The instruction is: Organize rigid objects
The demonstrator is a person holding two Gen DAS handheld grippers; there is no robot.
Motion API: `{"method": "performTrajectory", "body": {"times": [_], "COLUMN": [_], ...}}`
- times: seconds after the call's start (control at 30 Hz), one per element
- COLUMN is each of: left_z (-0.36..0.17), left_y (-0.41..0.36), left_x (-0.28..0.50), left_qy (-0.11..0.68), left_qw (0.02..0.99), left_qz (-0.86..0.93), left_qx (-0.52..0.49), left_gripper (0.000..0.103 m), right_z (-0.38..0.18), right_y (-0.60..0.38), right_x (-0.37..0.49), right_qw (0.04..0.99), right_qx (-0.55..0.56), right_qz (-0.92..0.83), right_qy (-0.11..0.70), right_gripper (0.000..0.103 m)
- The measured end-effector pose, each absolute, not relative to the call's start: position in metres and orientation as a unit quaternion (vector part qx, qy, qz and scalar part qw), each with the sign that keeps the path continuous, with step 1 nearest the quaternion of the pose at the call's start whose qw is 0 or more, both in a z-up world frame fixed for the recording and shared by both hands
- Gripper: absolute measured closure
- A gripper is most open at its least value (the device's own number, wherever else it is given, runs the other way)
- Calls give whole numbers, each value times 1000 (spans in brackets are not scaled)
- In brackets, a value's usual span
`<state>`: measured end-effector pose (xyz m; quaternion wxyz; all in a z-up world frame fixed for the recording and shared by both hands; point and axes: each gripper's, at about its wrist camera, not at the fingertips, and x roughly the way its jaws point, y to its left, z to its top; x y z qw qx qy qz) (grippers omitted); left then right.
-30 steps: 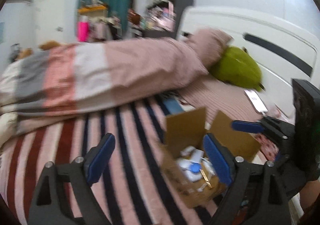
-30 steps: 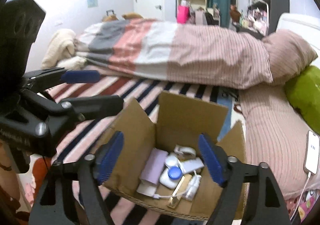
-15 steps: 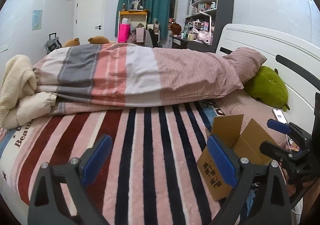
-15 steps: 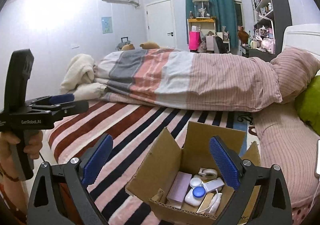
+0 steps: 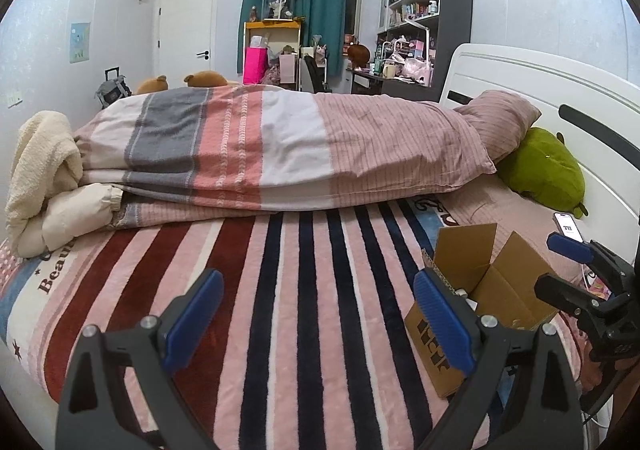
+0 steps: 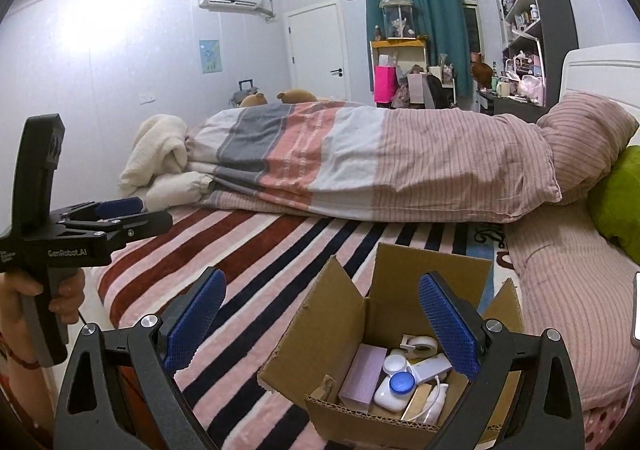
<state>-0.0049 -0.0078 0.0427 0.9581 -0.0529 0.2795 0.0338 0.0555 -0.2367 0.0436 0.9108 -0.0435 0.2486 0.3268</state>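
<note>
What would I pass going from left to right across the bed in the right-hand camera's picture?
The other handheld gripper → cream blanket → striped folded duvet → open cardboard box of small items → pink pillow → green plush.

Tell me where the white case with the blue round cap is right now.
In the right wrist view, the white case lies inside the open cardboard box on the striped blanket, beside the lilac box.
</note>
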Motion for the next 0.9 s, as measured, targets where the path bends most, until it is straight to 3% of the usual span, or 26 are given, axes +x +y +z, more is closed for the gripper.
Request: {"method": "performTrajectory", "body": {"times": [0.9], "left_z": [43], "left_y": [-7], "left_x": [-4], "left_qy": [281], "left_qw": [958], "left_qz": [35], "left_qx": [-50], "left_gripper": [8], "right_z": [42], "right_y": [-237], "right_x": [52], "right_qw": [910], "right_qx": [-42], "right_qz": [327], "right_qy": [251], "right_gripper": [6]}}
